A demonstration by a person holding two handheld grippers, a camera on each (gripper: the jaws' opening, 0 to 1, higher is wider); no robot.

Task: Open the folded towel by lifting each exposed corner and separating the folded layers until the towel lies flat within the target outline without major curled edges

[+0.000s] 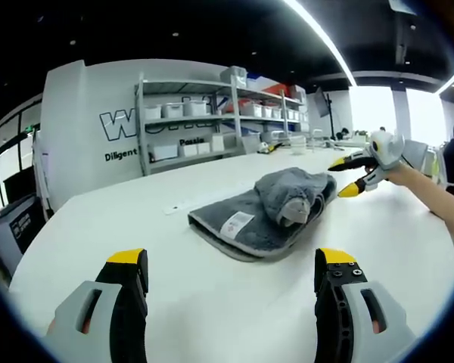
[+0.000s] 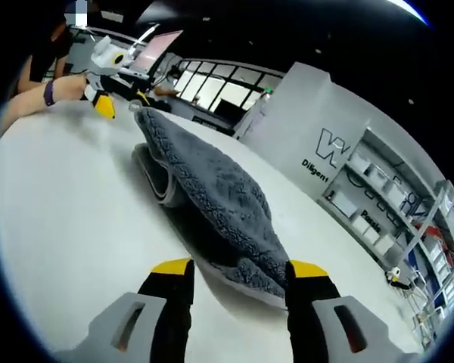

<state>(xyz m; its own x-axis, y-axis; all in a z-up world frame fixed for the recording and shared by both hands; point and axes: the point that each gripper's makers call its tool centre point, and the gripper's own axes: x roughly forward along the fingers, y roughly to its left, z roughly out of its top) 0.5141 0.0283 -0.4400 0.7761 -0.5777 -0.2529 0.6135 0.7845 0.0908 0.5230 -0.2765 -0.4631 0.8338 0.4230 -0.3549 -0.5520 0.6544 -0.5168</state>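
Towel (image 1: pixel 265 208), white label (image 1: pixel 237 222), writing unreadable

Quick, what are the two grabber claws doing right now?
Left gripper: open, holding nothing, short of the folded grey fluffy towel.
Right gripper: open, holding nothing, jaw tips at the towel's edge.

left gripper view low over table (image 1: pixel 98 227), right gripper view opposite and nearer, both facing towel (image 1: pixel 268 208)
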